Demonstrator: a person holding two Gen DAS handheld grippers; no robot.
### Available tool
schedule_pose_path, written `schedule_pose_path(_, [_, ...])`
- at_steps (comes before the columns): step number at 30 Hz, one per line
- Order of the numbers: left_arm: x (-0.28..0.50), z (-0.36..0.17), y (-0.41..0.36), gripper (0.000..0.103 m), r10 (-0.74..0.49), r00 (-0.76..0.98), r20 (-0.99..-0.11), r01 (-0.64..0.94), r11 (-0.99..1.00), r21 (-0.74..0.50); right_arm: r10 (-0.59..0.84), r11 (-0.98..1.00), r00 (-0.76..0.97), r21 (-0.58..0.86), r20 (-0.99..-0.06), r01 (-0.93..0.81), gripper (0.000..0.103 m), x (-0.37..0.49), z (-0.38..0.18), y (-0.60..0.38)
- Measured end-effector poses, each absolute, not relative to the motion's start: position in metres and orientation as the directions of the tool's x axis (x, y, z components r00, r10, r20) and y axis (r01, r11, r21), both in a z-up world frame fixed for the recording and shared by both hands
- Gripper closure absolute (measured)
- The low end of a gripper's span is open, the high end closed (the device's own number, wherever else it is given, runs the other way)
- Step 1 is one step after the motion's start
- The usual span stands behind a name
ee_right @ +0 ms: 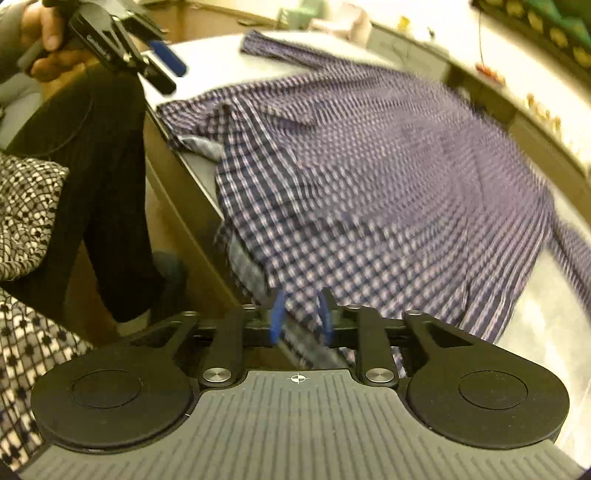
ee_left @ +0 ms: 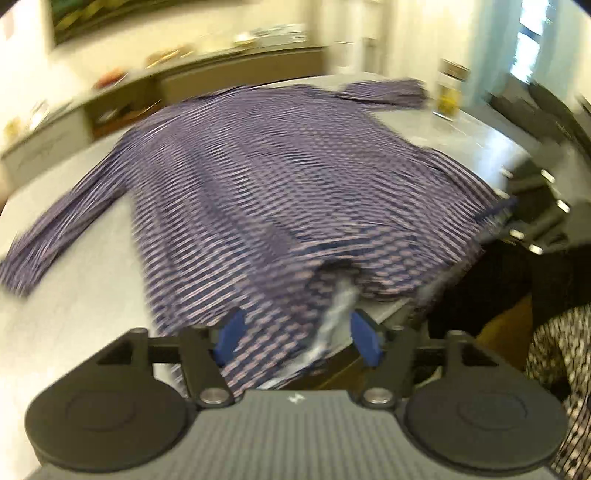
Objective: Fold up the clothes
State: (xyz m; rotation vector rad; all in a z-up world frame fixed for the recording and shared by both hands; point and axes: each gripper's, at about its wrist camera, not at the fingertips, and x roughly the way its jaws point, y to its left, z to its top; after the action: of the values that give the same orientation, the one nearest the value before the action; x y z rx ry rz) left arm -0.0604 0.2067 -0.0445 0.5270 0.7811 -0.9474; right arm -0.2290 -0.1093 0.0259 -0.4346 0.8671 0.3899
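**Both tongs at the shirt's near edge, neither with a firm pinch**

Left wrist view: the left tongs [ee_left: 295,338] stand spread, the checked shirt [ee_left: 295,177] running between the blue pads [ee_left: 229,338] at the near edge of the desk [ee_left: 74,295]. The pads do not look pressed on the cloth. The shirt lies flat and spread across the desk, one sleeve reaching far left, the other toward a jar [ee_left: 448,90] at the far right. The picture is smeared, so the hem's exact lie is unclear. Risk, as I judge it: closing here could catch only one layer, or the pale inner lining, and the fold would drag crooked.

Right wrist view: the right tongs [ee_right: 301,317] are narrowly parted, with the shirt's [ee_right: 369,166] edge between the pads; whether they press on it I cannot tell. The left tongs [ee_right: 166,68] hang above the desk's [ee_right: 192,55] corner in a hand [ee_right: 44,33]. Part of the hem overhangs the desk edge, so a loose grip may let it slide off.

The desk is pale grey and smooth; behind it run counters with small clutter, and a light curtain.
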Motion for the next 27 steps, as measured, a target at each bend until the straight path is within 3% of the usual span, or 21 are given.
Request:
schedule_pose_path(3, [-0.075,-0.067,0.174,0.036,-0.488,0.38,-0.786,0.893,0.413,0.176,0.099,0.775,0.586,-0.307,-0.804,-0.552,0.077,-0.225,0.009,-0.087])
schedule_pose_path(5, [-0.078,-0.084,0.157,0.042,-0.454,0.419,-0.786,0.887,0.39,0.248,0.07,0.727,0.587,-0.362,-0.806,-0.583,0.077,-0.224,-0.002,-0.08])
schedule_pose_path(8, [-0.07,-0.097,0.148,0.061,-0.433,0.43,-0.792,0.885,0.376,0.275,0.059,0.711,0.575,-0.37,-0.816,-0.598,0.081,-0.218,-0.012,-0.078])
schedule_pose_path(10, [-0.058,-0.097,0.15,0.083,-0.431,0.414,-0.802,0.885,0.399,0.242,0.089,0.743,0.56,-0.32,-0.823,-0.588,0.094,-0.214,-0.007,-0.086])
schedule_pose_path(11, [-0.053,-0.093,0.154,0.087,-0.446,0.394,-0.803,0.887,0.413,0.206,0.118,0.77,0.553,-0.275,-0.825,-0.576,0.103,-0.211,-0.002,-0.093])
schedule_pose_path(13, [-0.046,-0.08,0.162,0.096,-0.486,0.357,-0.798,0.89,0.437,0.131,0.162,0.809,0.559,-0.215,-0.813,-0.547,0.103,-0.208,0.008,-0.104])
schedule_pose_path(22, [-0.022,-0.028,0.19,0.098,-0.657,0.185,-0.731,0.847,0.484,-0.22,0.197,0.893,0.631,-0.128,-0.75,-0.432,0.103,-0.211,0.031,-0.136])
schedule_pose_path(25, [-0.017,-0.022,0.185,0.099,-0.683,0.13,-0.719,0.813,0.488,-0.318,0.187,0.86,0.661,-0.204,-0.727,-0.467,0.075,-0.208,0.023,-0.105])
schedule_pose_path(26, [-0.018,-0.023,0.183,0.099,-0.673,0.131,-0.728,0.821,0.485,-0.301,0.191,0.845,0.666,-0.225,-0.721,-0.486,0.059,-0.207,0.018,-0.09])
schedule_pose_path(27, [-0.023,-0.024,0.18,0.099,-0.654,0.14,-0.743,0.842,0.474,-0.258,0.198,0.825,0.669,-0.246,-0.717,-0.508,0.05,-0.207,0.013,-0.076])
